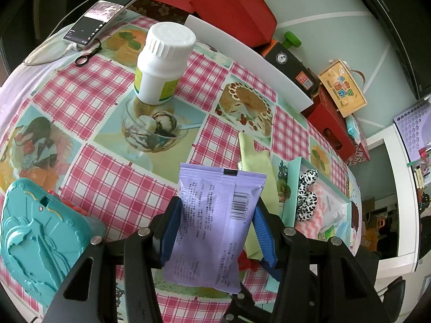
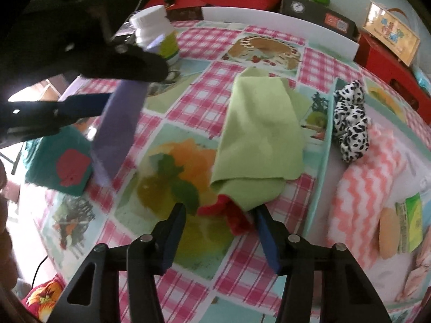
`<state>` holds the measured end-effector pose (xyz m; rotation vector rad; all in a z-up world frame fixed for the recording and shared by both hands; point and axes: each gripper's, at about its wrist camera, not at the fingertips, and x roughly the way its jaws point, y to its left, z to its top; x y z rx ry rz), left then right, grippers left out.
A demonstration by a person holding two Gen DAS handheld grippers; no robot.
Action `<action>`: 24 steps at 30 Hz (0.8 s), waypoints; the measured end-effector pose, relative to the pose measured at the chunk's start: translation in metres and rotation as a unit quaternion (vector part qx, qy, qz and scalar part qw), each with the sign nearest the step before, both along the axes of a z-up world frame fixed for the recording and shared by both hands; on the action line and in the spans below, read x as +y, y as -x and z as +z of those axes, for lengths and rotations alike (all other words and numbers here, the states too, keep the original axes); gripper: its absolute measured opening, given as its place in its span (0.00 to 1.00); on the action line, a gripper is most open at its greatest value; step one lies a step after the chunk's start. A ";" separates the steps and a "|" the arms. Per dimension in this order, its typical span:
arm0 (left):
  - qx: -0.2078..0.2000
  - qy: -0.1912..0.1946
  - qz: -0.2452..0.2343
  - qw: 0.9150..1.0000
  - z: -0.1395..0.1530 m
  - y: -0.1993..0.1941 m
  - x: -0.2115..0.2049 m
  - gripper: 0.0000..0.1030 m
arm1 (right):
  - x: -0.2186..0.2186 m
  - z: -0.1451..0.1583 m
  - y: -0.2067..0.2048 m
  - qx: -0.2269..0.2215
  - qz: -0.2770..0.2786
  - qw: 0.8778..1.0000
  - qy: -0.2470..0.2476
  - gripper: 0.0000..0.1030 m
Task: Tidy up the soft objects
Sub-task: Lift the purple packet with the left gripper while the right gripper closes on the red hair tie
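A: Left claw (image 1: 215, 231)?
B: Clamped on purple pouch (image 1: 215, 226), long axis up-frame, lifted off the table (image 1: 113, 188).
A: Tray (image 1: 293, 188)?
B: Right of the pouch, near; scrunchie (image 1: 305, 196) inside.
A: Right claw (image 2: 221, 228)?
B: Wide, empty; green cloth (image 2: 258, 140) just above it.

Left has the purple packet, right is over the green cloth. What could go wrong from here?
1. The purple packet is pinched only at its side edges by the left gripper; it may slip or buckle.
2. The right gripper, jaws open, straddles a red item under the green cloth and might snag both.
3. The white bottle stands nearby and could be toppled.
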<state>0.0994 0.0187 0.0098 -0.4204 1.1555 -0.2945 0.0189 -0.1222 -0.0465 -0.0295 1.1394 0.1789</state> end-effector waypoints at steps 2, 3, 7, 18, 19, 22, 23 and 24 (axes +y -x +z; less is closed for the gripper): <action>0.001 0.000 0.001 1.000 0.000 0.000 0.000 0.52 | -0.003 0.000 -0.002 -0.002 -0.006 1.000 -0.007 0.55; 0.001 0.000 0.001 1.000 0.000 0.000 0.000 0.52 | -0.004 0.000 -0.003 -0.003 -0.009 1.000 -0.008 0.54; 0.001 -0.001 0.001 1.000 0.000 0.000 0.000 0.52 | -0.001 0.000 -0.002 -0.007 0.000 1.000 0.007 0.50; 0.003 -0.001 0.002 1.000 -0.001 0.000 0.000 0.52 | 0.004 0.001 0.008 -0.008 0.021 1.000 0.015 0.35; 0.003 -0.002 0.003 1.000 -0.001 0.001 0.000 0.52 | 0.004 0.002 0.009 -0.006 0.021 1.000 0.010 0.35; 0.002 -0.004 0.004 1.000 0.000 0.001 0.000 0.52 | 0.006 0.007 0.017 -0.006 0.024 1.000 0.004 0.35; 0.001 -0.005 0.004 1.000 0.000 0.001 -0.001 0.52 | 0.007 0.009 0.018 -0.007 0.025 1.000 0.003 0.35; -0.001 -0.006 0.004 1.000 0.001 0.001 -0.001 0.52 | 0.007 0.012 0.020 -0.010 0.026 1.000 -0.001 0.35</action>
